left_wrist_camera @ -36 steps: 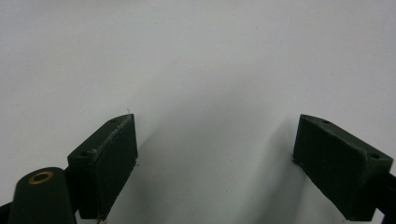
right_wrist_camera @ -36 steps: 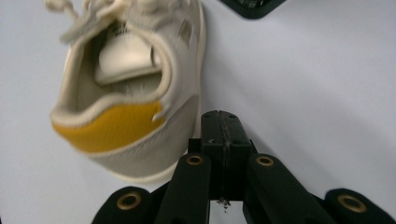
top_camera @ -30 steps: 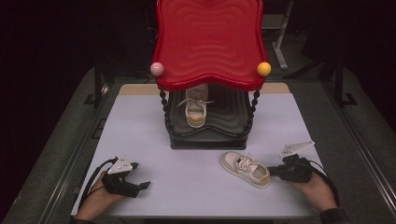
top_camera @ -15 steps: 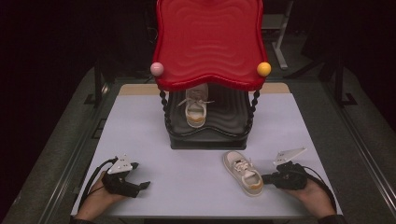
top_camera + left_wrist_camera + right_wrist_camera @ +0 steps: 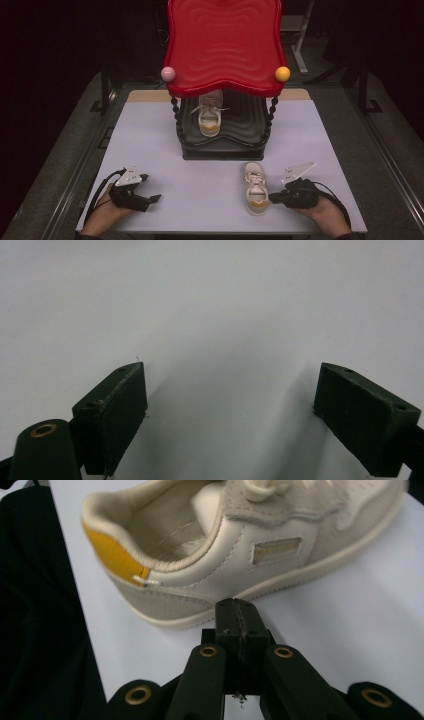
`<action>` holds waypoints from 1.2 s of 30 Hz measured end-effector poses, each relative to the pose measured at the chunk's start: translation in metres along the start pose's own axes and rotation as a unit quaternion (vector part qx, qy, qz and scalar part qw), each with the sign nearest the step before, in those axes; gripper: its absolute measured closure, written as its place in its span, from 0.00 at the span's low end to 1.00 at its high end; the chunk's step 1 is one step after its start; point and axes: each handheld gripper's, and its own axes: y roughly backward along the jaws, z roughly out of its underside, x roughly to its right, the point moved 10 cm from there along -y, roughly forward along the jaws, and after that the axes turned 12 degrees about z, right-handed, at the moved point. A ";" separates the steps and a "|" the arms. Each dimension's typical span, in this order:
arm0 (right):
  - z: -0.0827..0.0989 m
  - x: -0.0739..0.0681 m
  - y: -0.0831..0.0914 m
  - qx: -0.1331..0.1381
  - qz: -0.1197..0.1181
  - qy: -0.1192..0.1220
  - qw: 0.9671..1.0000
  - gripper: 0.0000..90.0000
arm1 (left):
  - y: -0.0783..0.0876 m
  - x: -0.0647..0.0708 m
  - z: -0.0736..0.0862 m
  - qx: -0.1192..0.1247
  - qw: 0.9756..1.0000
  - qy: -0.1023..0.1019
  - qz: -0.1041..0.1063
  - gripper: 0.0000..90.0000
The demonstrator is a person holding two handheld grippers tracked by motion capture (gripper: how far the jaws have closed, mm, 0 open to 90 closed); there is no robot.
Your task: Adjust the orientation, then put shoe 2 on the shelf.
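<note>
A cream sneaker [image 5: 255,187] with a yellow heel tab lies on the white table, toe pointing toward the stand. My right gripper [image 5: 271,198] is shut with nothing between its jaws. In the right gripper view its tips [image 5: 237,607] meet the sole of the sneaker [image 5: 240,545] near the heel. A matching sneaker [image 5: 209,116] stands on the lower black shelf [image 5: 240,135] of the stand. At the near left my left gripper [image 5: 150,188] rests open, and in its own view its jaws [image 5: 231,372] are spread wide over bare tabletop.
The stand has a wavy red top [image 5: 223,45] with a pink ball [image 5: 168,73] and an orange ball [image 5: 282,74] at its front corners, on twisted black posts. The table's near edge [image 5: 200,231] runs close below both hands. The surroundings are dark.
The right gripper has moved left along the near edge with its shut tips at the sneaker. The sneaker has turned from lying diagonally to pointing at the stand. The left gripper has stayed put.
</note>
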 end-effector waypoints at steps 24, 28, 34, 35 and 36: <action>-0.025 -0.002 0.036 0.080 -0.017 -0.021 0.996 0.55 | 0.000 0.000 0.000 0.000 1.000 0.000 0.000 0.14; -0.036 -0.010 0.042 0.097 -0.029 -0.006 0.995 0.55 | 0.000 0.000 0.000 -0.001 1.000 0.000 0.000 0.14; -0.049 -0.025 0.041 0.108 -0.049 0.016 0.993 0.55 | 0.000 0.000 0.000 0.000 1.000 0.001 0.000 0.14; -0.052 -0.030 0.039 0.109 -0.056 0.025 0.992 0.56 | 0.000 0.000 0.000 -0.001 1.000 0.001 0.000 0.14; -0.052 -0.030 0.039 0.109 -0.056 0.025 0.992 0.56 | 0.000 0.000 0.000 -0.001 1.000 0.001 0.000 0.14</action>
